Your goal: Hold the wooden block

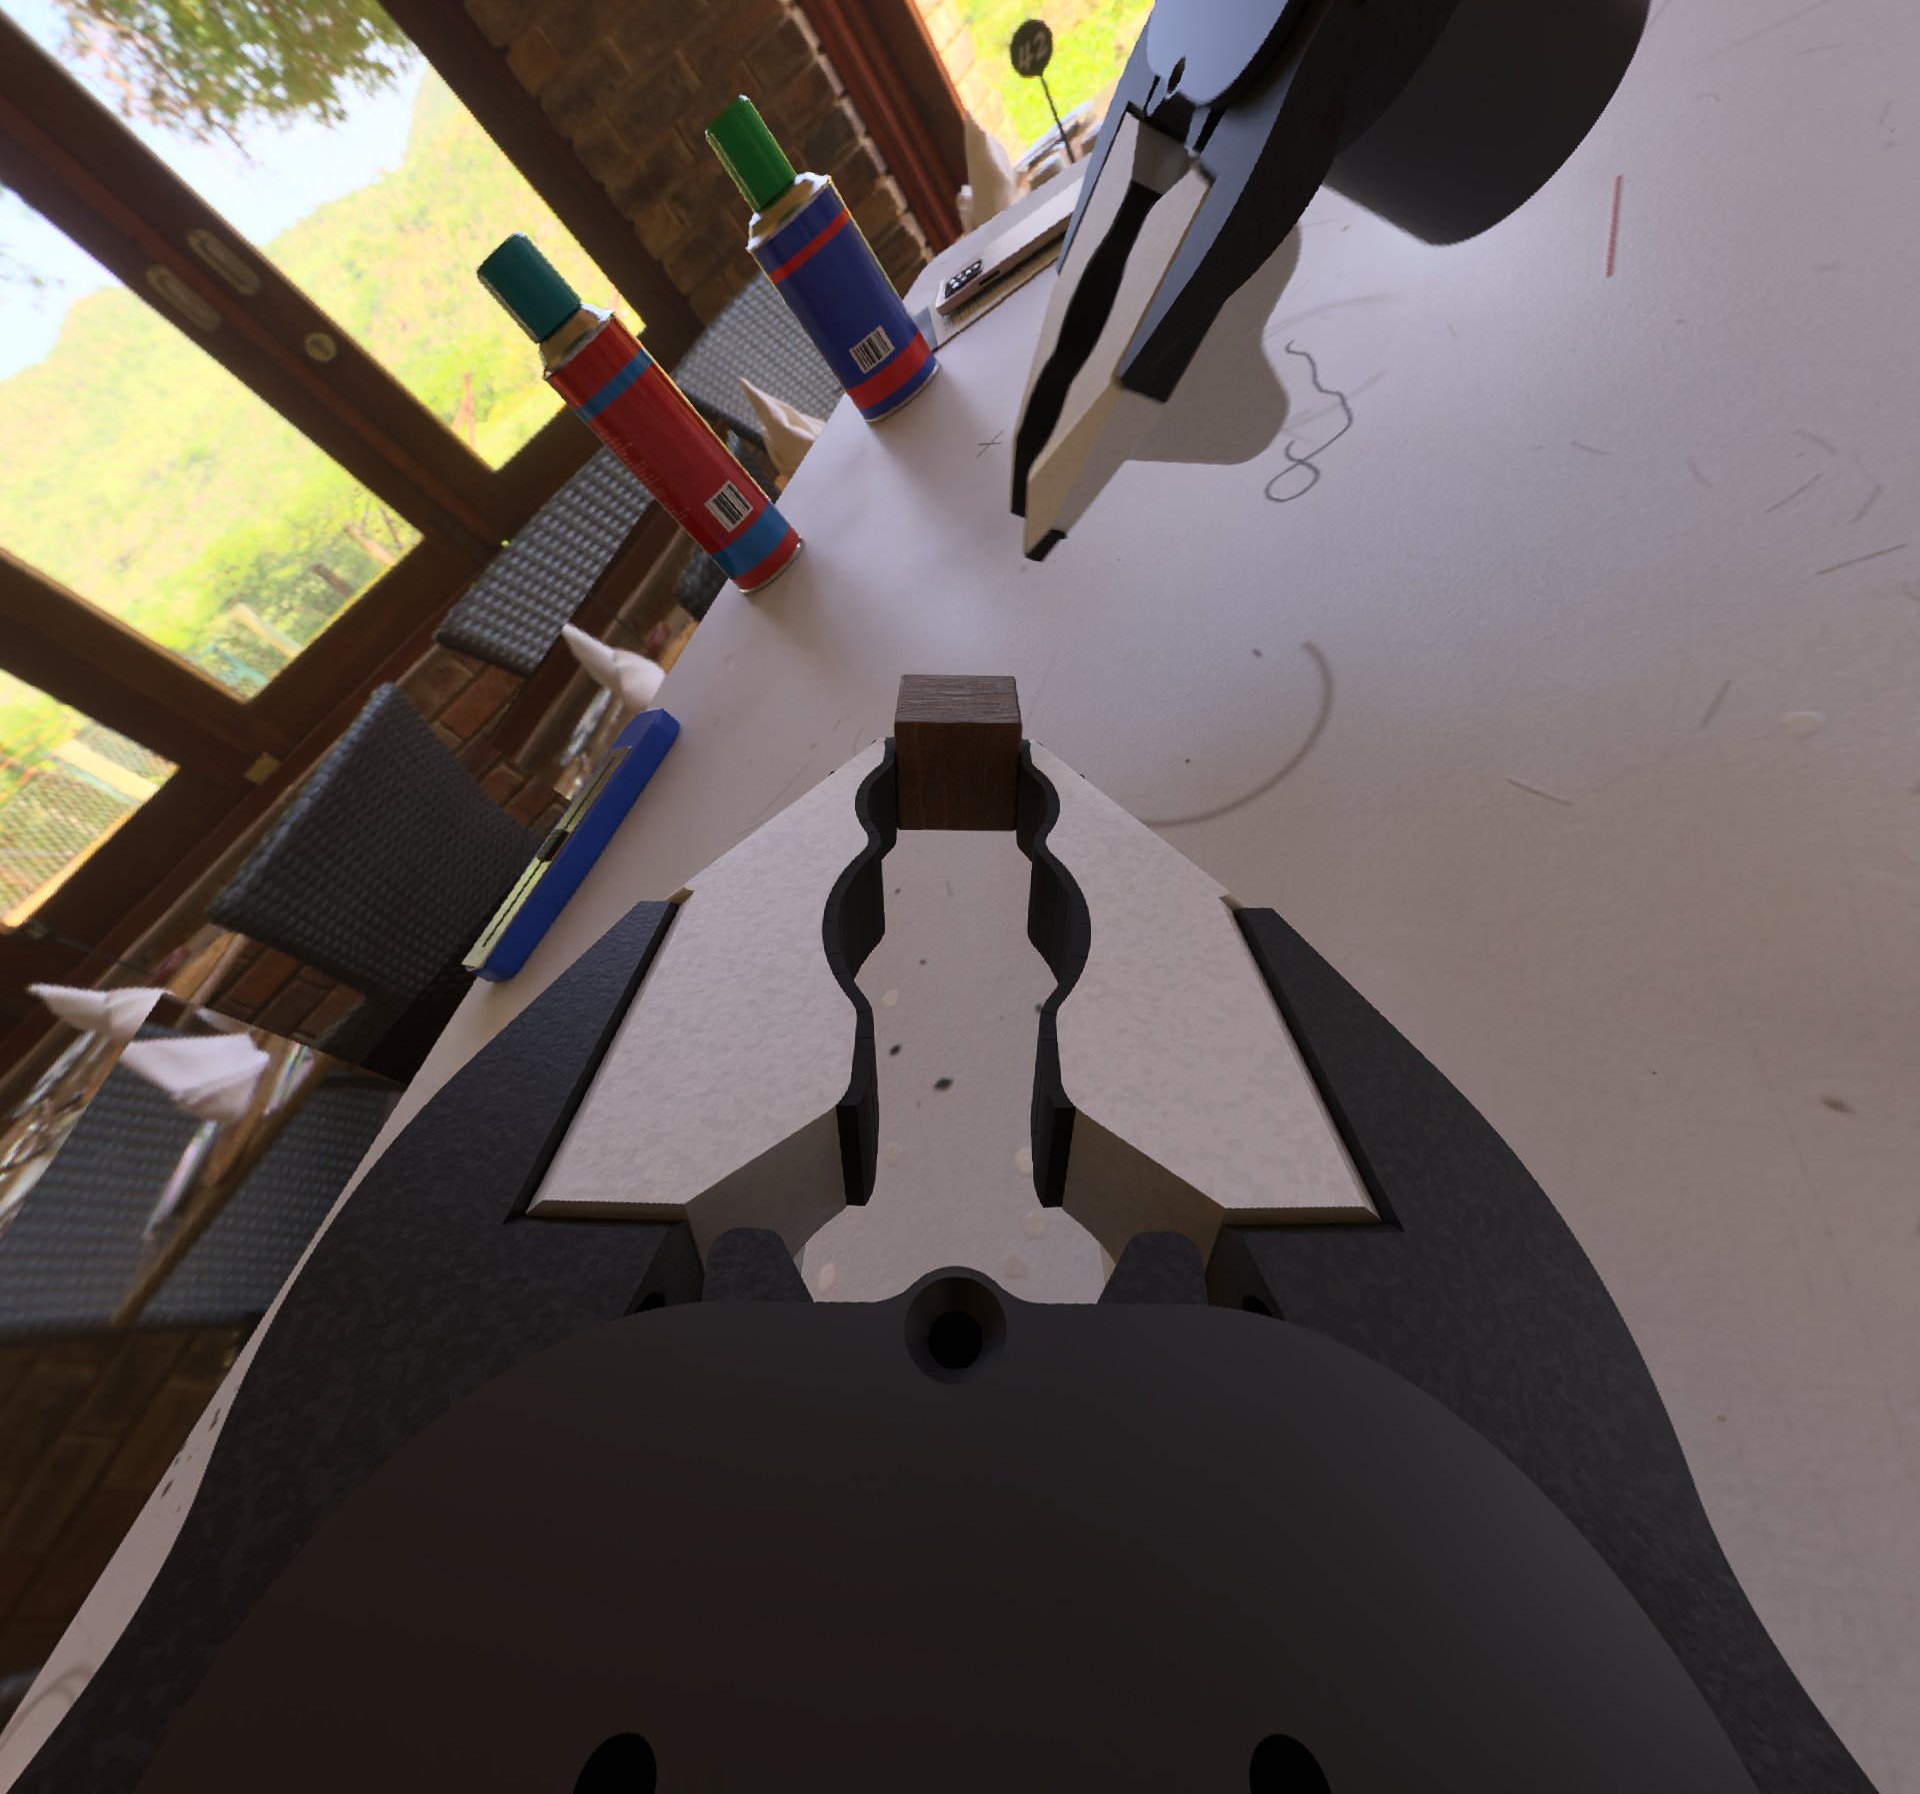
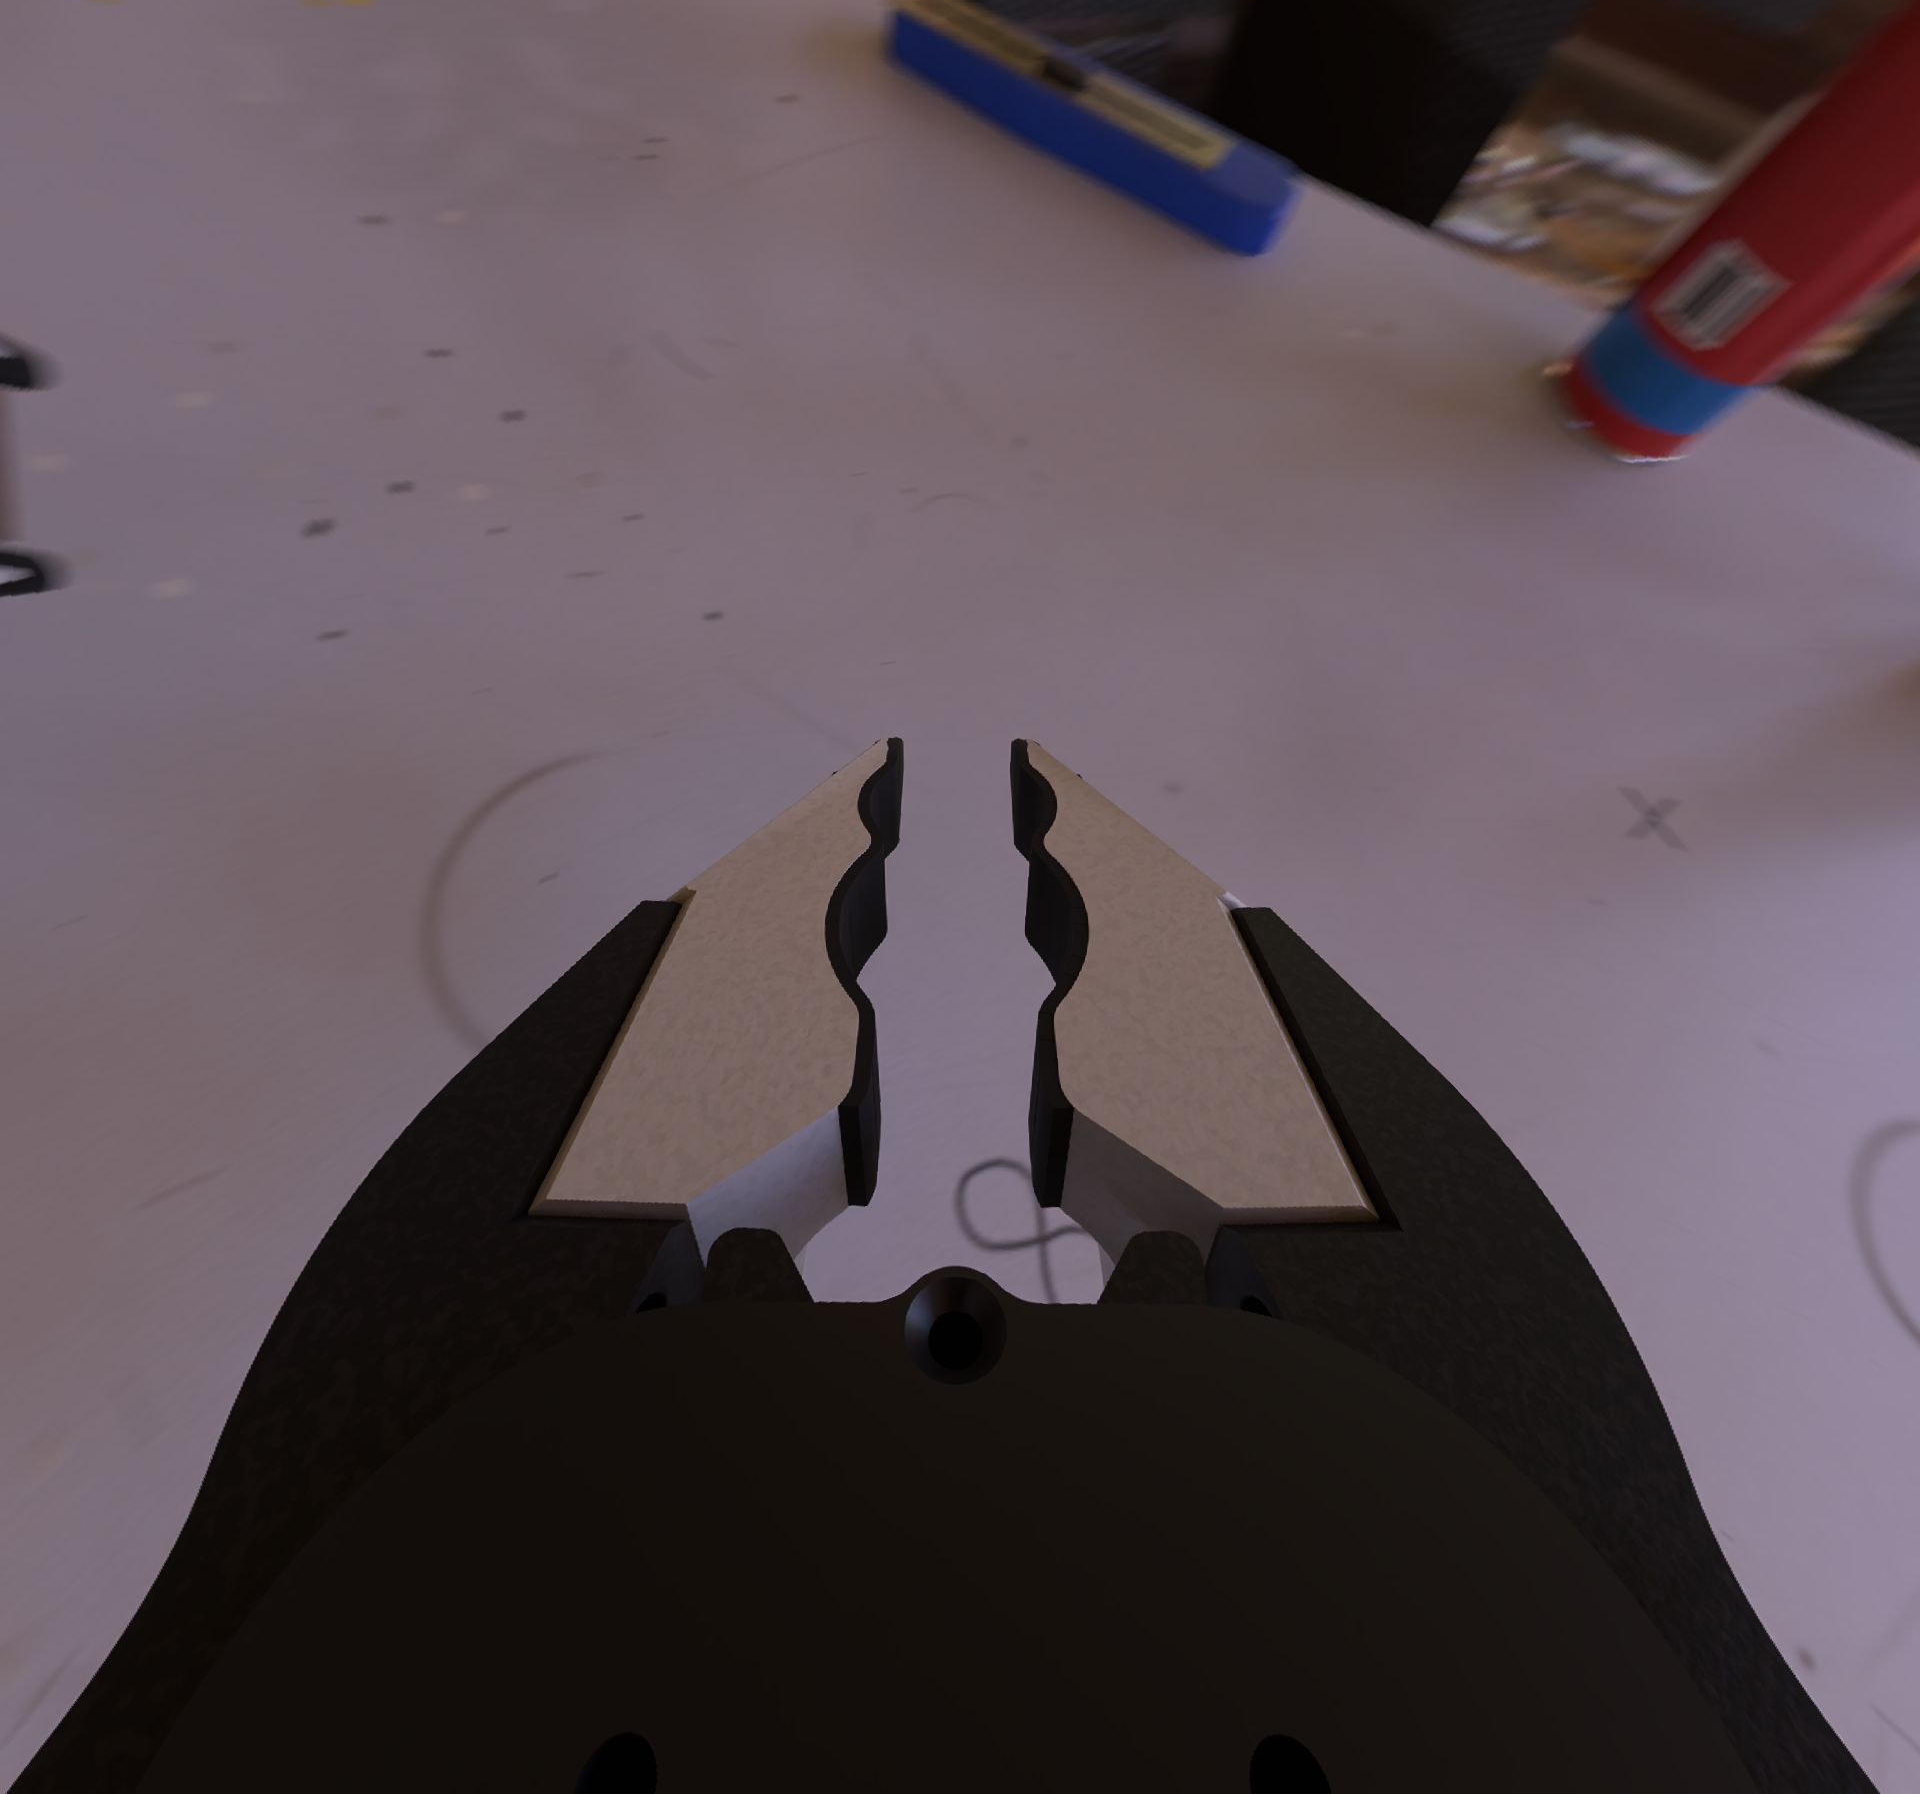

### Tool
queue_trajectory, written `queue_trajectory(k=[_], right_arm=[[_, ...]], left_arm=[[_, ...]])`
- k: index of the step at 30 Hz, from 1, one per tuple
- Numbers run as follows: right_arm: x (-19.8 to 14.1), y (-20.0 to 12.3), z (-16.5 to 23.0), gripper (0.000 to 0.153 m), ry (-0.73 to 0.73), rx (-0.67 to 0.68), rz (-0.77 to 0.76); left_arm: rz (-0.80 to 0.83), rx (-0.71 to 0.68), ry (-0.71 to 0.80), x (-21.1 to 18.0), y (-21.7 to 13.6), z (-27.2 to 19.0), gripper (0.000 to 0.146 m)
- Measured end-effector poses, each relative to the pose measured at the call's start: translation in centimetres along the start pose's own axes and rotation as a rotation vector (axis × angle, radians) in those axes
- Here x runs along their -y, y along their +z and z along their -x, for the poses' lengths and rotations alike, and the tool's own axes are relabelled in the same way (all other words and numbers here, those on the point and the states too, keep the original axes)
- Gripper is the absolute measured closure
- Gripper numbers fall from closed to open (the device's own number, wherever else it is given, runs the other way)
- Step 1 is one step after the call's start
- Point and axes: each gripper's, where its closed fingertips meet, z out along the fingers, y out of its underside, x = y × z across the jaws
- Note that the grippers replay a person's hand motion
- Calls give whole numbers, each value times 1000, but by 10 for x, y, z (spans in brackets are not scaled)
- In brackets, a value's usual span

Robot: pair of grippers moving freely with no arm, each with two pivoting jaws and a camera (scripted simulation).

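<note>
The wooden block (image 1: pixel 956 752) sits pinched between the tips of the left gripper (image 1: pixel 956 778), both fingertips pressed against its side faces. It looks close to a cube, so no long axis stands out; one flat face turns squarely back toward the camera, its grain running up and down. Whether it rests on the white table (image 1: pixel 1507 809) or hangs just above is hard to tell. Beyond the block, the right gripper (image 2: pixel 957 757) hovers with a narrow gap, holding nothing.
</note>
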Motion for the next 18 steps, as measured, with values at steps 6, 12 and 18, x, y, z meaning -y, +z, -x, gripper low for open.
queue_trajectory(k=[6,12,18], right_arm=[[38,-47,51,139,345,618,-151],[9,-30,13,139,475,483,-32],[-8,-17,13,131,420,417,57]], left_arm=[[-38,28,-8,6,-5,6,125],[-26,38,-17,4,-5,9,125],[-25,29,-4,4,-4,6,125]])
